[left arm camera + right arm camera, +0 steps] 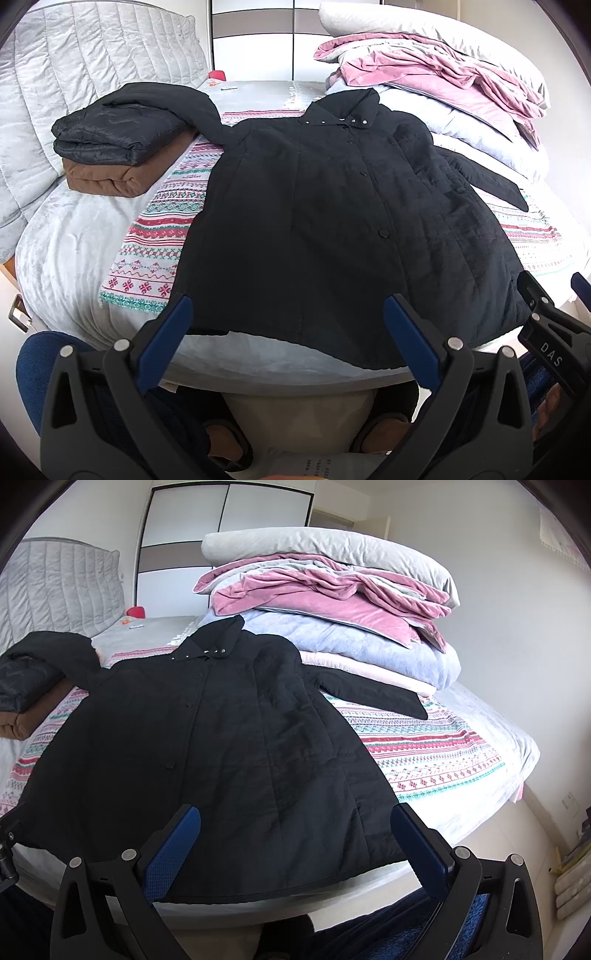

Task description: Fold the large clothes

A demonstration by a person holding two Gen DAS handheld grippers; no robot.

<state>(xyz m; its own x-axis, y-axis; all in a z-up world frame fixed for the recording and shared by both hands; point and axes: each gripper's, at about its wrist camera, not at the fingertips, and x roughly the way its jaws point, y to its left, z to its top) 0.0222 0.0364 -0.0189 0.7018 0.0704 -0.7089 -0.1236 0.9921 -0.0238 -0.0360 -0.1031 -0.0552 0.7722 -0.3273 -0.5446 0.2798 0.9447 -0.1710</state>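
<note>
Coat [207,738] just beyond right claw [295,816]

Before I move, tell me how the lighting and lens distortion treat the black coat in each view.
Left wrist view: the black coat is so dark that only its buttons and faint quilting show; the fisheye bows the bed edge, and the corners are vignetted. Right wrist view: soft, even daylight, no glare, with the same loss of detail on the coat.
</note>
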